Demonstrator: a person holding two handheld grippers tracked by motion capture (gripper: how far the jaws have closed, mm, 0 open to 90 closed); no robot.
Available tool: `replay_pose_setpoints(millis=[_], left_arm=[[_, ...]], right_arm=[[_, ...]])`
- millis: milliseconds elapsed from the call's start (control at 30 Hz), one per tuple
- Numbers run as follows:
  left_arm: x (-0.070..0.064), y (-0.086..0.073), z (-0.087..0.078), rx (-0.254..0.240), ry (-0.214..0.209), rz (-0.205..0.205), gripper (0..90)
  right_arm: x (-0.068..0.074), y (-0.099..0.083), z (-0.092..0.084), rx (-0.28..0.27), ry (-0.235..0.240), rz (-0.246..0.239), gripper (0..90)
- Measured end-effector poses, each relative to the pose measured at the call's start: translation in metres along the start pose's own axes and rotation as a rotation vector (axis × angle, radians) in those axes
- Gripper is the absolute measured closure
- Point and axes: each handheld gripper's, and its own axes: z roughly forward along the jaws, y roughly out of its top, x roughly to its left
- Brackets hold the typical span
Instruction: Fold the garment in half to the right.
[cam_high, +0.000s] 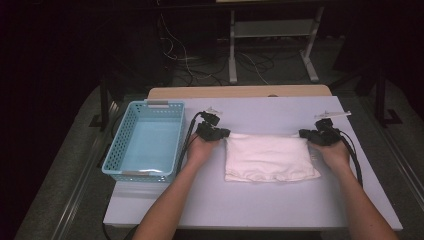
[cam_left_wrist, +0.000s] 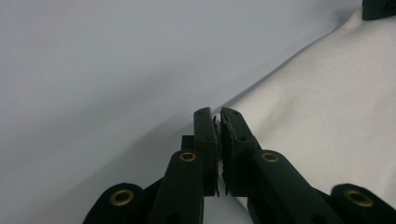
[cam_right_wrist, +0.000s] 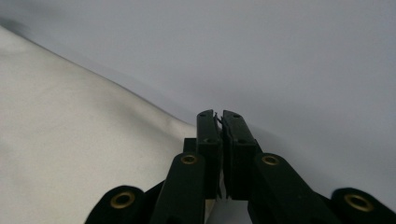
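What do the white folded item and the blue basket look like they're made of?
White cloth: soft woven fabric, matte, probably cotton; it shows creases, layered folded edges and sags between the grippers. Blue basket: moulded plastic, slight sheen, with regular perforated walls and a stiff rim.

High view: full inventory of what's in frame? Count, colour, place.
cloth: 1, white, folded, table centre-right, between the grippers
basket: 1, light blue, perforated walls, table left, nothing inside
table: 1, pale grey-white top
cables: several, light, floor behind table
frame legs: 2, white, behind table
left gripper: 1, black, shut on cloth's far left corner
right gripper: 1, black, shut on cloth's far right corner
forearms: 2, bare, from bottom edge
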Motion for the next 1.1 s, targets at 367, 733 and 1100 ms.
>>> replay_pose_setpoints(millis=[367, 733, 1100], left_arm=[[-0.012, -0.002, -0.013, -0.019, -0.021, 0.004, 42.3], [-0.028, -0.014, -0.030, -0.018, -0.026, 0.039, 26.5], [-0.051, -0.033, -0.050, -0.019, -0.041, 0.091, 23.8]], right_arm=[[0.007, 0.007, -0.012, -0.057, 0.001, 0.026, 49.0], [0.016, 0.011, -0.021, -0.056, 0.053, 0.003, 38.1], [0.033, 0.015, -0.018, -0.028, 0.092, -0.042, 30.6]])
